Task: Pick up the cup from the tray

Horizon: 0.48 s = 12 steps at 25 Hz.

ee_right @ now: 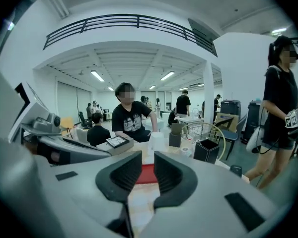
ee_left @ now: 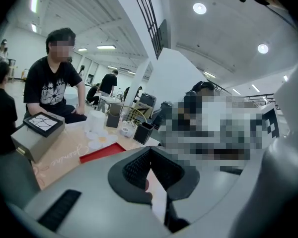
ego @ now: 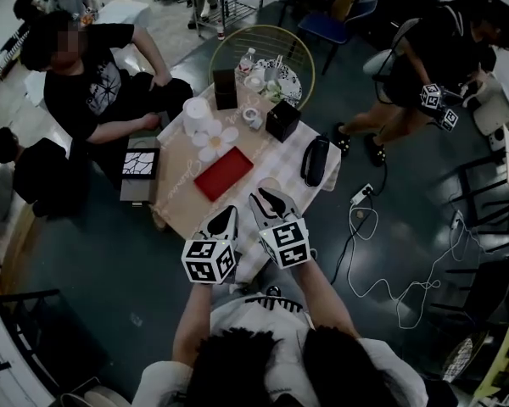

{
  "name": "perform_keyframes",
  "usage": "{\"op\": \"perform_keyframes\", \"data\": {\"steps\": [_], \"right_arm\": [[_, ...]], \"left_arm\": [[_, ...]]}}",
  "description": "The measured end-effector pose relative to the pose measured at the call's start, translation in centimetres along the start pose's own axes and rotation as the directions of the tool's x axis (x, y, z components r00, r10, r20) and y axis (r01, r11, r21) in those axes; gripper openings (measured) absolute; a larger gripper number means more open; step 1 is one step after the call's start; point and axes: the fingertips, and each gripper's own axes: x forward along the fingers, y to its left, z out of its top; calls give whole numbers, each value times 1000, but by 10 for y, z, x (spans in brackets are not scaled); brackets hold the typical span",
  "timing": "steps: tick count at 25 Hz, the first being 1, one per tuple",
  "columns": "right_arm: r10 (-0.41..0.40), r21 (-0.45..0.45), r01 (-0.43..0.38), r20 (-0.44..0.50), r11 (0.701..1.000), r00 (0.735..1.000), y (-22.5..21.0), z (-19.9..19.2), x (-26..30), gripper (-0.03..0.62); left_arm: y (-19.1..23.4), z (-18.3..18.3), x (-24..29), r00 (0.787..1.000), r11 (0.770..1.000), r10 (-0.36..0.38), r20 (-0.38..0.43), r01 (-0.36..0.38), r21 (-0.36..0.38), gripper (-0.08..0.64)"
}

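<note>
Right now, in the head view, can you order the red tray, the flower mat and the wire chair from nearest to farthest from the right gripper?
1. Red tray: on the table, just ahead and left of the right gripper.
2. Flower mat: mid-table, beyond the tray.
3. Wire chair: past the table's far end.

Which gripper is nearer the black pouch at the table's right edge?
Right. The right gripper is just near-left of the black pouch in the head view; the left gripper sits farther left, beside it.
</note>
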Motion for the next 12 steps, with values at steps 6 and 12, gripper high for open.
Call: {"op": "perform_keyframes", "data": {"steps": [6, 12], "right_arm": [[-66, 31, 66, -7, 997, 998, 3, -2, -7, 8], [-115, 24, 116, -32, 993, 993, 3, -6, -10, 6]], "left_arm": [[-5, -2, -7, 1000, 999, -21, 1, 21, 27, 6], [-4, 0, -13, 999, 999, -32, 6, 32, 40, 6]]}}
